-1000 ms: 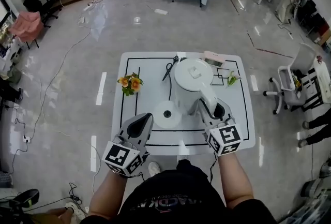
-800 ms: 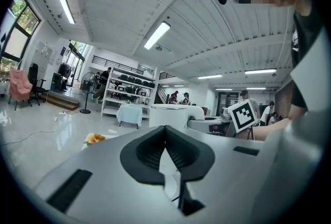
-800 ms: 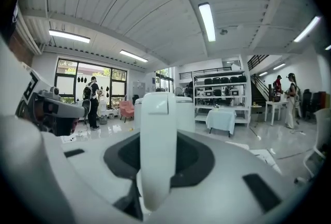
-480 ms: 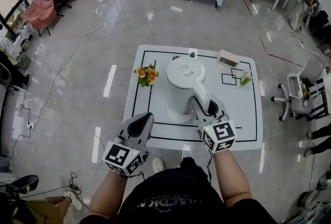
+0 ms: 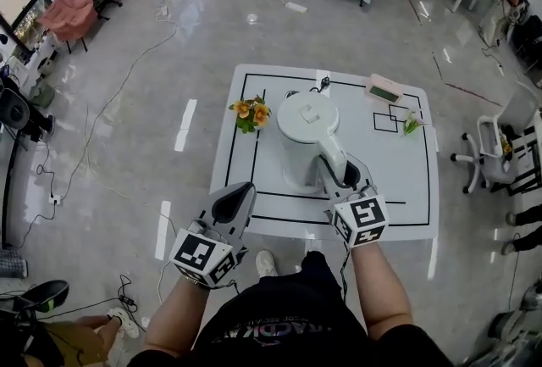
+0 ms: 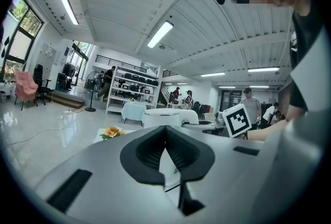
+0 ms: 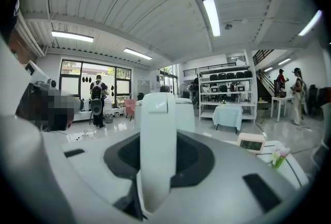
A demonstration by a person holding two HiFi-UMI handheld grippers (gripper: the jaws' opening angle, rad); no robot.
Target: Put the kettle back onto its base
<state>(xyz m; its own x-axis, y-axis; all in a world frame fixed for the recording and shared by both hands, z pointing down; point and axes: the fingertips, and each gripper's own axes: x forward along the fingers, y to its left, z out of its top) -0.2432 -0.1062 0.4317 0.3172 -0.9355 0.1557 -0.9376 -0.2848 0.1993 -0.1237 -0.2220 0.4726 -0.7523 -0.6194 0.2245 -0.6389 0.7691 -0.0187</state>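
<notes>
— The right gripper (image 5: 343,177): what is it on?

— Its jaws are clamped about half-wide on the kettle's handle (image 7: 155,140), a smooth, glossy white plastic strap, flat-faced with rounded edges. The strap stands upright between the matte black pads, which sit in a smooth grey shell. A marker cube (image 5: 362,221), white with black squares, sits at the gripper's back end.

— And the kettle (image 5: 305,132) itself?

— It is upright on the table (image 5: 398,179), inside the black rectangle drawn on the white top and toward the near left part of it. It is a plump white cylinder with a round, slightly domed lid (image 5: 308,113) that carries a small square tab. The handle arches from the body toward the person. Its own body hides its foot from above, so I cannot tell what it rests on.

— The left gripper (image 6: 165,137)?

— Its jaws are together with nothing between them. The ribbed black pads (image 6: 182,153) meet in a thin line, set in a rounded grey housing. It hangs off the near left edge of the table, well apart from the kettle.

— Anything else on the top?

— A soft cluster of orange flowers (image 5: 251,111) is just left of the kettle. A boxy pink clock (image 5: 384,91) with a pale display lies at the far right.
</notes>
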